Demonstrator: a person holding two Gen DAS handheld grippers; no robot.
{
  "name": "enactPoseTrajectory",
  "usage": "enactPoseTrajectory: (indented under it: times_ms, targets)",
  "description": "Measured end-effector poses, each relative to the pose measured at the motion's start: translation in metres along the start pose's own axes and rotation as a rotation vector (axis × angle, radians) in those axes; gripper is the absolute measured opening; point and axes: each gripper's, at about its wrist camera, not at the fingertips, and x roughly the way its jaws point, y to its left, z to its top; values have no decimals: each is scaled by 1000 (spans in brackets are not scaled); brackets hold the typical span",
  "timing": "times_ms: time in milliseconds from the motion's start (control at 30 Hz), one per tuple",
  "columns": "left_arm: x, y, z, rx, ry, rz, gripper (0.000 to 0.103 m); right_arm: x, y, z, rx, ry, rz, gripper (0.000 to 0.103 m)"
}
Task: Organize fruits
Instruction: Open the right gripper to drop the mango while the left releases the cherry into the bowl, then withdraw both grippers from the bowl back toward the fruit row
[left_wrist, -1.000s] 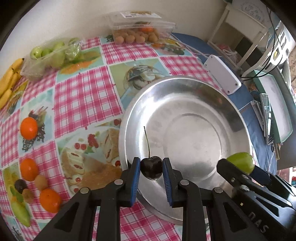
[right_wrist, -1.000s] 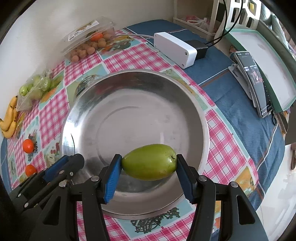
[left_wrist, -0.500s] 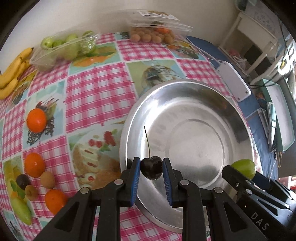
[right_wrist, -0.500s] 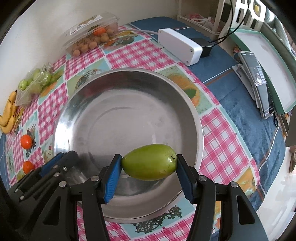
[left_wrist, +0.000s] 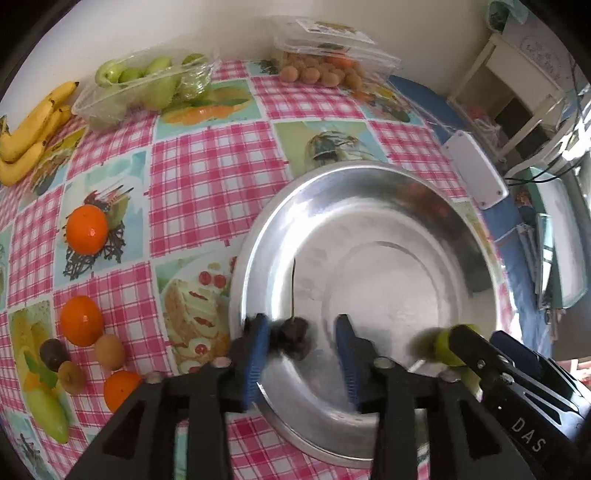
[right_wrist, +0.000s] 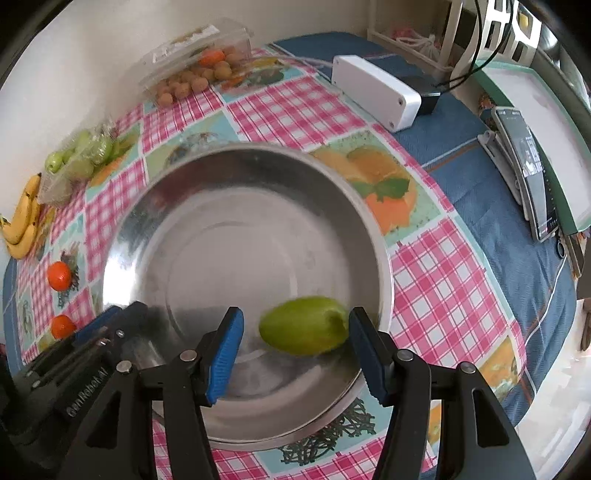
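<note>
A large steel bowl (left_wrist: 461, 236) (right_wrist: 373, 229) stands on the checked tablecloth. My left gripper (left_wrist: 301, 343) is open over the bowl's near rim. A dark cherry (left_wrist: 293, 338) with a long stem is blurred between the jaws, beside the left pad, loose. My right gripper (right_wrist: 295, 338) is open over the bowl too. A green mango (right_wrist: 304, 325) is blurred between its pads, touching the right pad only. The mango also shows in the left wrist view (left_wrist: 445, 345) at the right gripper's tip.
Left of the bowl lie oranges (left_wrist: 86, 229), kiwis (left_wrist: 109, 351) and a green mango (left_wrist: 48, 413). Bananas (left_wrist: 29, 129), a tray of green fruit (left_wrist: 147, 86) and a box of small brown fruit (left_wrist: 321, 72) line the wall. A white box (right_wrist: 375, 92) and a phone (right_wrist: 524, 166) sit right.
Both grippers have opened. The cherry and the green mango have come free of the pads and are blurred with motion over the bowl.
</note>
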Motion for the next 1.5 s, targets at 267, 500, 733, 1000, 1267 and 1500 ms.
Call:
enactPoseTrajectory:
  times_ms: [267,500,733,1000,1267,1500]
  targets:
    - [-30,-4,2,14,-69,5,60,-13,-1,0,16,-46,18,66]
    - [-42,34,-6,-98,-63,194,65,-10,1,-1,2,-26,18,66]
    - [-42,84,-20,-207,-48,293,69,-4,14,-6,-58,0,16,66]
    - [-48,95,-30,-242,-55,312,92,-3,20,-7,-78,10,19,66]
    - [-43,99,-32,-242,-49,356,103,0,23,-7,-96,15,27,80]
    - [-43,103,-34,-253,-56,359,103,0,23,-6,-103,16,33,84]
